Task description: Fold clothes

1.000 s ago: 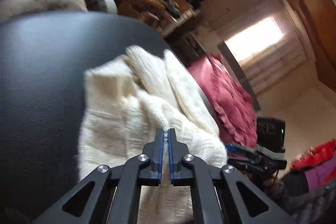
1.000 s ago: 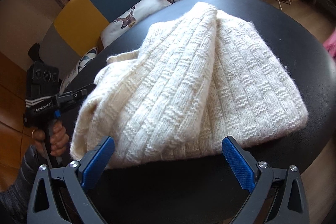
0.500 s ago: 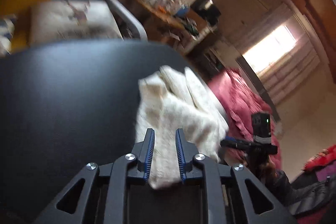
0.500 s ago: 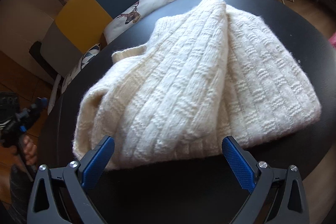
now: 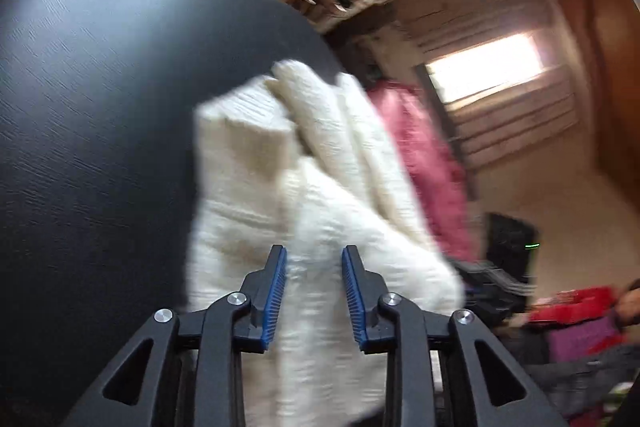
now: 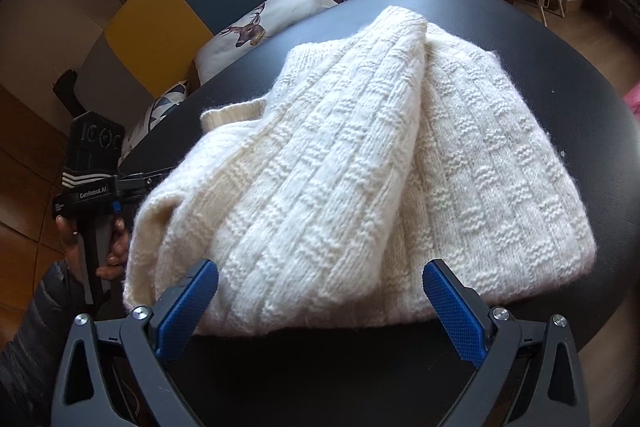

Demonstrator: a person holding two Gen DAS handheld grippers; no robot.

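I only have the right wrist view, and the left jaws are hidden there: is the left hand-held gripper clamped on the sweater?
Observer: No. On the left hand-held gripper the jaws are opening; the cream knit sweater lies between its pads, unpinched.
Operator: Any other clothes nearby?
Observer: Pink ruffled fabric lies beyond the sweater, past the black table edge.
Operator: Anything else?
Observer: Red cloth sits lower right, blurred.
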